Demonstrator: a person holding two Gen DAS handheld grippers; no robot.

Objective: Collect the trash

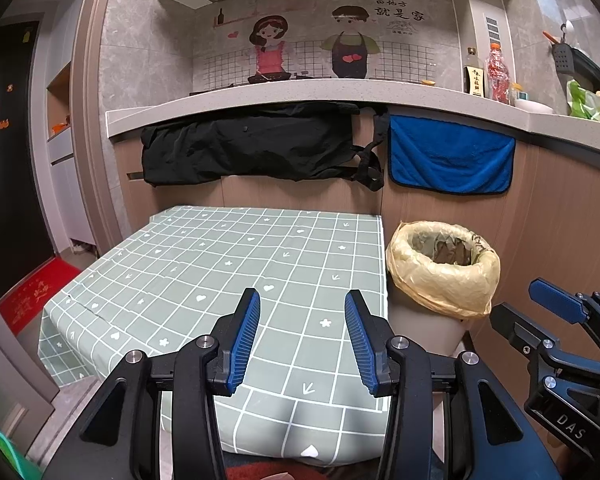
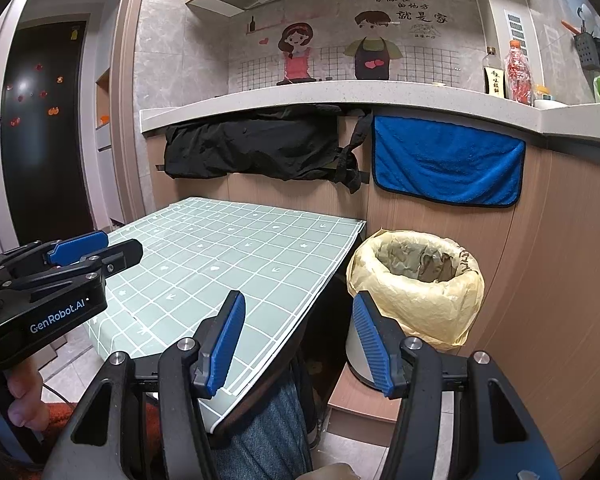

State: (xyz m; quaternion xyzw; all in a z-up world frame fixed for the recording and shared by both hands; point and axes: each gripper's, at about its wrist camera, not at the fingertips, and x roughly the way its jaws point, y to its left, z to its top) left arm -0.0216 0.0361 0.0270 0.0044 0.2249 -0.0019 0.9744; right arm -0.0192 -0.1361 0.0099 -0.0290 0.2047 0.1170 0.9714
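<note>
**Bare table, bin already loaded**

A kitchen corner with a green checked tablecloth (image 1: 220,264) over a small table. Nearest, the left gripper (image 1: 302,336) and right gripper (image 2: 298,340) hang with fingers apart, holding nothing. Just beyond the table's right edge stands the lined bin (image 1: 444,276), crumpled brown paper trash (image 2: 428,260) inside. It looks light and soft; pinch any raised fold. No trash shows on the cloth.

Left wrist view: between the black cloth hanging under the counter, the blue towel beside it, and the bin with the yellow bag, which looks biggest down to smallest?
1. black cloth, clearly the widest.
2. and 3. blue towel and bin look about alike; the bin stands nearer the camera, so I would not rank them.
</note>
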